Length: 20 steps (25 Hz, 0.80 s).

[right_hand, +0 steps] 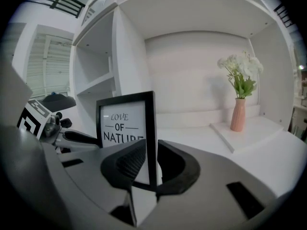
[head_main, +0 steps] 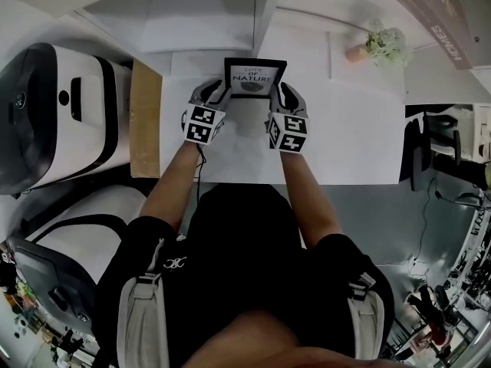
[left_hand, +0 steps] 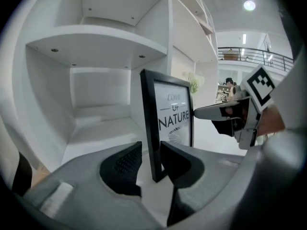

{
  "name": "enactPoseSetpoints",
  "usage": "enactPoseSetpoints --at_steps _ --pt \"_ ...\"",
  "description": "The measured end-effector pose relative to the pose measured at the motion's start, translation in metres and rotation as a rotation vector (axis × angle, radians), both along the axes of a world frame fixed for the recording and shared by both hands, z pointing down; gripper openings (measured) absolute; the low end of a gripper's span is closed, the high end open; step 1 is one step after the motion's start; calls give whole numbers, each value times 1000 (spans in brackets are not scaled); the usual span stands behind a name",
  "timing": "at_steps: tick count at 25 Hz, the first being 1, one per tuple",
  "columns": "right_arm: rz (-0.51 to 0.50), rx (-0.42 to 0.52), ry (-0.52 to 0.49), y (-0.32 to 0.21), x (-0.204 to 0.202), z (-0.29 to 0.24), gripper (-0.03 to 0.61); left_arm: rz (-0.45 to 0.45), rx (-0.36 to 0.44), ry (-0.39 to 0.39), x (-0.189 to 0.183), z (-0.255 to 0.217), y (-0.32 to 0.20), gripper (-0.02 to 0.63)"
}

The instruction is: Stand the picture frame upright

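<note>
A: Picture frame (head_main: 255, 77) is standing upright at the middle of the worktop's (head_main: 345, 144) far edge, its printed face turning toward the person, right in front of the shelf unit (head_main: 230, 14).

B: And both tools are on it! Left tongs (left_hand: 151, 159) are straddling the frame's left edge down near the bottom corner. Look, though: a gap is showing between the rear pad and the black border, so those jaws are sitting partly open, not squeezing.

A: Right tongs (right_hand: 152, 163) are playing it differently. They're straddling the right edge low down, with both pads lying snug against the frame. That one is gripping.

B: Frame's bottom edge is looking planted on the worktop, and it's reading vertical from both gripper views.

A: Toward the far right corner, a pink vase (right_hand: 238, 114) of white flowers is standing in the shelf, well apart from the frame.
</note>
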State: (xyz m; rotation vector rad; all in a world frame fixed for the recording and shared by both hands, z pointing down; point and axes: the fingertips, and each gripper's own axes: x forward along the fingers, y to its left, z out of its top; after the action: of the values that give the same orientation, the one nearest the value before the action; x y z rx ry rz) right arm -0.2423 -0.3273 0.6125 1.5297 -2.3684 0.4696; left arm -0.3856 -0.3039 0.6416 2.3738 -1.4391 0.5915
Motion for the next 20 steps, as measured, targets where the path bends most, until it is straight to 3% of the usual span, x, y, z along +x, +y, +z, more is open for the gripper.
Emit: enactPoseSetpoints --at_steps 3,7,9,20 --pt "-19 43 -13 4 0 -21 71 -49 47 22 -7 -24 6 126" --pt "-30 111 -9 14 4 -54 12 -116 136 21 -13 -72 19 33" --pt "-34 140 -15 19 4 -71 3 -137 175 29 -13 -98 27 19" --pt "-92 333 -54 48 3 -174 2 -214 318 14 -4 -206 69 17"
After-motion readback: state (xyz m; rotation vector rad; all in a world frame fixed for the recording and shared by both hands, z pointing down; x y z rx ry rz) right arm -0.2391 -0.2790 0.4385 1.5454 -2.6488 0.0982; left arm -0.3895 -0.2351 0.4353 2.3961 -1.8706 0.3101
